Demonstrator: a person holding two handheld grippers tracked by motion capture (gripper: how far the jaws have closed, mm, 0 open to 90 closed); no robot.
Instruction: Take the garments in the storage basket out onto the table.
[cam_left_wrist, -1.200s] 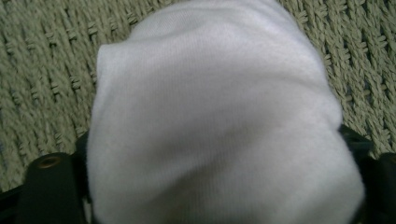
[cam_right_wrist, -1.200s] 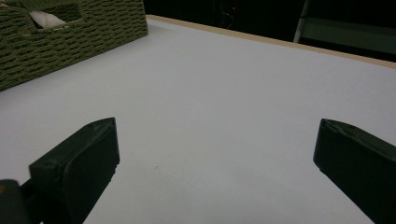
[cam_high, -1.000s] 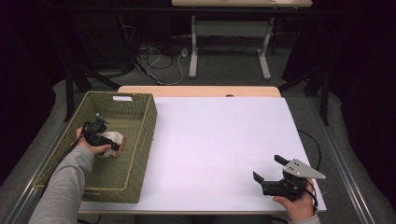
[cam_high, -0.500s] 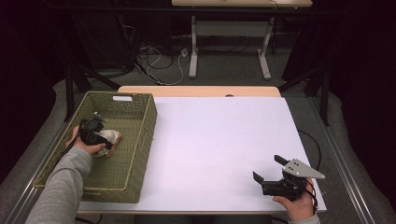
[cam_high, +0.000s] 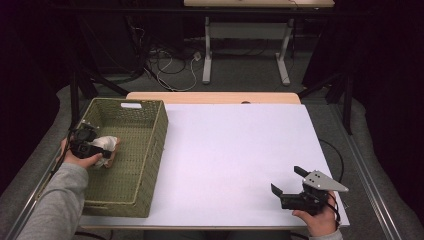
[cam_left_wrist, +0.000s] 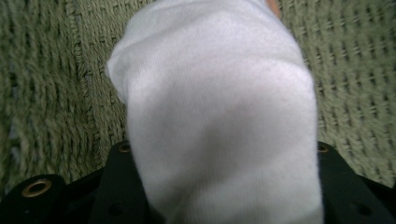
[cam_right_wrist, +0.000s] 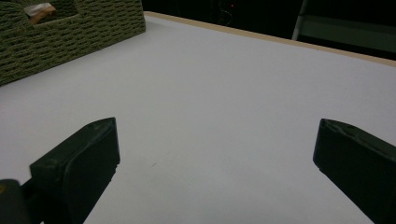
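The right gripper (cam_high: 290, 189) rests near the white table's (cam_high: 235, 150) front edge, jaws spread wide with nothing between them. Farther left, the left gripper (cam_high: 98, 150) has just been closing and pinches a white sock (cam_left_wrist: 219, 121) over the green woven basket (cam_high: 150, 165). A small white label (cam_high: 131, 105) on the basket's far wall is unreadable.

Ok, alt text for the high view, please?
The left gripper grips a white cloth bundle inside the green woven basket at the table's left. The right gripper rests open on the bare white tabletop.
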